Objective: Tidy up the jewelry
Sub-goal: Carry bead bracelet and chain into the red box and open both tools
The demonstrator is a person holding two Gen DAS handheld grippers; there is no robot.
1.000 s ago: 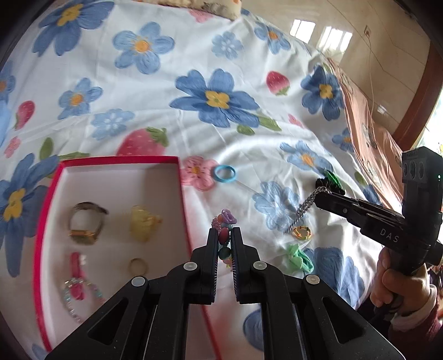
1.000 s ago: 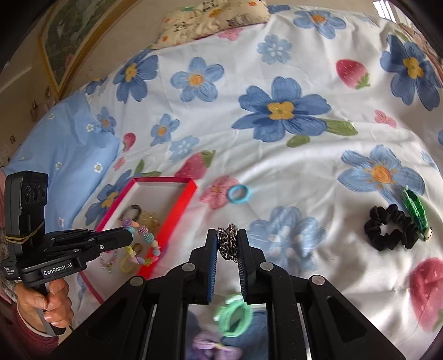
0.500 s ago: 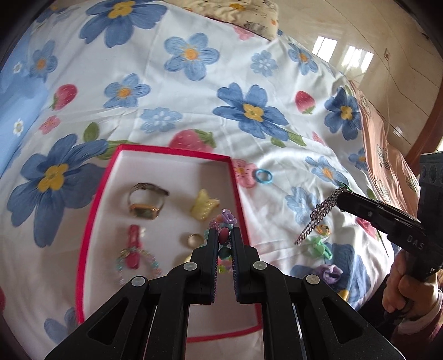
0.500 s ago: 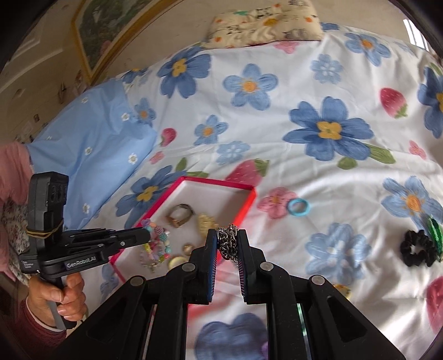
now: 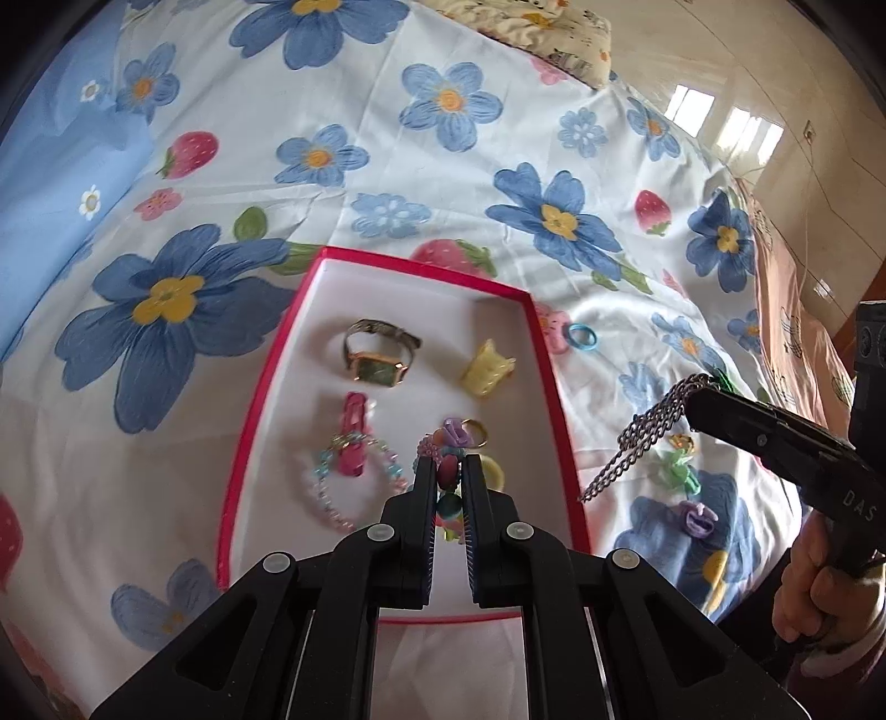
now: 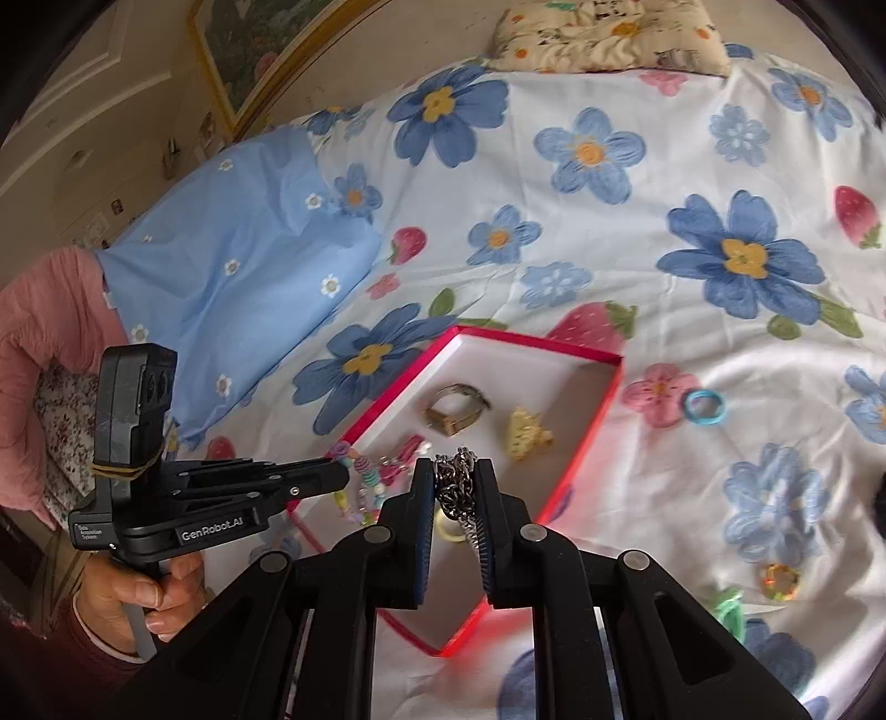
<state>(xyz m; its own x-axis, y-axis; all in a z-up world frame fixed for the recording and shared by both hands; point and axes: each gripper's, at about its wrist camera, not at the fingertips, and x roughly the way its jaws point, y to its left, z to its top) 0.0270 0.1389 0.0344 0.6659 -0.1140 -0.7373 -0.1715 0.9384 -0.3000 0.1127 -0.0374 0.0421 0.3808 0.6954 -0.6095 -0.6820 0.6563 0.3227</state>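
A red-rimmed white box lies on the flowered bedspread. Inside it are a gold watch, a yellow hair claw, a pink clip, a pastel bead bracelet and a gold ring. My left gripper hangs over the box, shut on a colourful bead bracelet. My right gripper is shut on a silver chain, which dangles just right of the box.
On the bedspread right of the box lie a blue ring, a gold ring, a green hair tie and a purple clip. A blue pillow lies at left, a patterned cushion at the far end.
Both grippers have moved left with their loads. The left one now hangs over the box instead of right of its rim. The chain has come up close to the box's right edge.
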